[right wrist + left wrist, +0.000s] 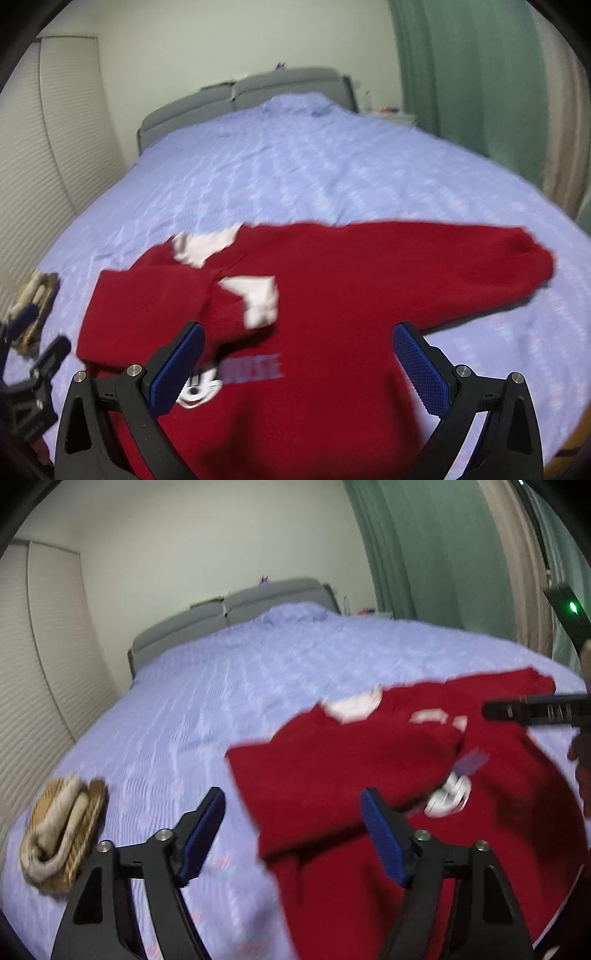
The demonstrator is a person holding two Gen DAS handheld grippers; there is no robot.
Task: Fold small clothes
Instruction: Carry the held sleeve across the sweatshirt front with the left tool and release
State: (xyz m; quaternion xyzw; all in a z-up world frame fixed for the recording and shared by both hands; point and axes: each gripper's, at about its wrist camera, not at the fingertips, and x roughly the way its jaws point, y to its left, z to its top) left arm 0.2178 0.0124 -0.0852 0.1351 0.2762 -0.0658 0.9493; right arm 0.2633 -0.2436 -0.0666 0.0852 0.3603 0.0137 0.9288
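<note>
Risk: folded sleeve slipping open on the red sweater (332, 295).

Sweater lies flat on the bed (295, 166); I see left gripper (293, 834) and right gripper (299, 369) both apart, empty. Blur hides the fold edge; a careless pinch may drag it.

The wide lavender quilted bedspread (295, 166) lies bare from the grey padded headboard (240, 92) down to the spread red knit sweater (332, 295). A rolled tan and cream cloth bundle (61, 838) occupies the left edge.
</note>
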